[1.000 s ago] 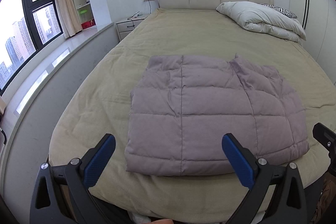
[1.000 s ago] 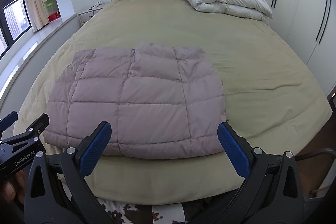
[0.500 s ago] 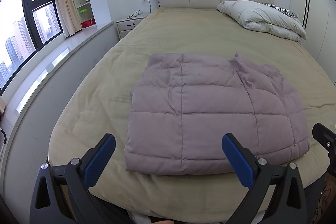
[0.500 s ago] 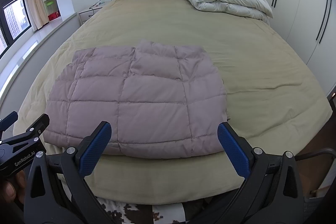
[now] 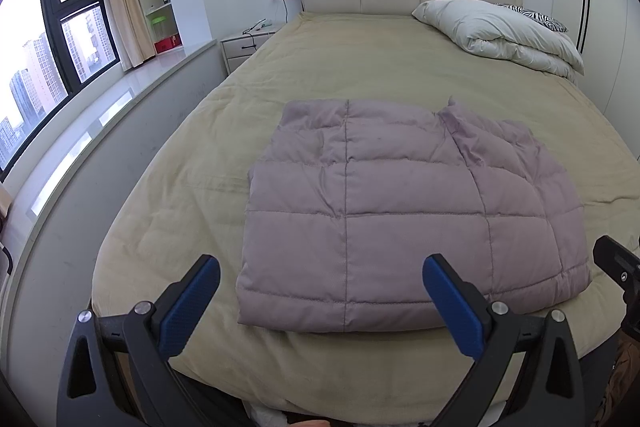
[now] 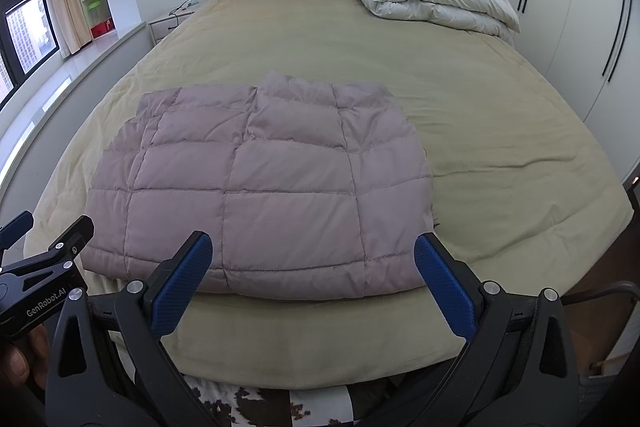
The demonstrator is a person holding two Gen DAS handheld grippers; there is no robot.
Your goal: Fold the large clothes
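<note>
A mauve quilted down garment (image 5: 404, 211) lies folded into a rough rectangle near the foot of the bed (image 5: 360, 67); it also shows in the right wrist view (image 6: 264, 183). My left gripper (image 5: 320, 303) is open and empty, held back from the garment's near edge. My right gripper (image 6: 308, 279) is open and empty, also short of the near edge. The left gripper's body (image 6: 44, 267) shows at the left of the right wrist view.
A folded white duvet (image 5: 500, 35) and a zebra-print pillow (image 5: 536, 17) lie at the head on the right. A nightstand (image 5: 244, 41) stands left of the headboard. A window ledge (image 5: 100, 115) runs along the left; wardrobe doors (image 6: 580, 7) on the right.
Both grippers have drifted slightly; the garment sits a little lower in both views. Nothing was gripped or released, and the garment has not moved on the bed.
</note>
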